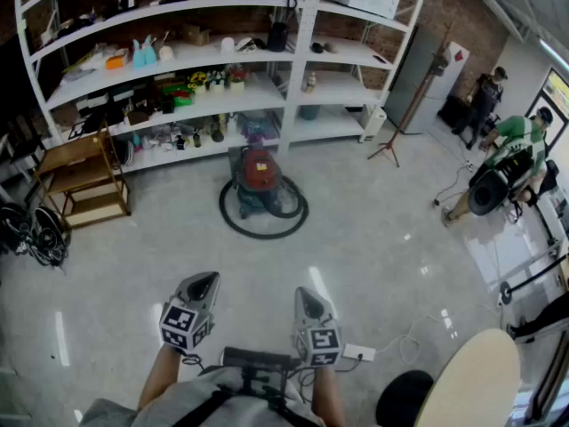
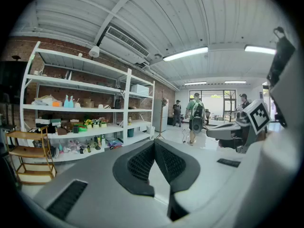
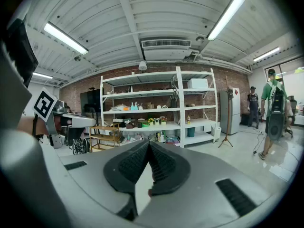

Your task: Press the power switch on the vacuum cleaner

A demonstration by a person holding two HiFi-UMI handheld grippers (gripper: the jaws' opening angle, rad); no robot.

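The vacuum cleaner (image 1: pixel 259 178), a grey canister with a dark red top, stands on the floor in front of the white shelving, with its black hose (image 1: pixel 263 223) coiled round it. I cannot make out its power switch at this distance. Both grippers are held low and close to the person, well short of the vacuum. My left gripper (image 1: pixel 204 281) is shut with nothing in it, its jaw tips touching (image 2: pixel 154 142). My right gripper (image 1: pixel 308 295) is likewise shut and empty (image 3: pixel 148 143). Neither gripper view shows the vacuum.
Long white shelving (image 1: pixel 293 69) full of small items lines the far wall. A wooden rack (image 1: pixel 82 178) stands at left, a tripod stand (image 1: pixel 391 145) at right. Two people (image 1: pixel 511 163) are at the far right. A power strip (image 1: pixel 359 353), stool (image 1: pixel 404 398) and round tabletop (image 1: pixel 476 381) are nearby.
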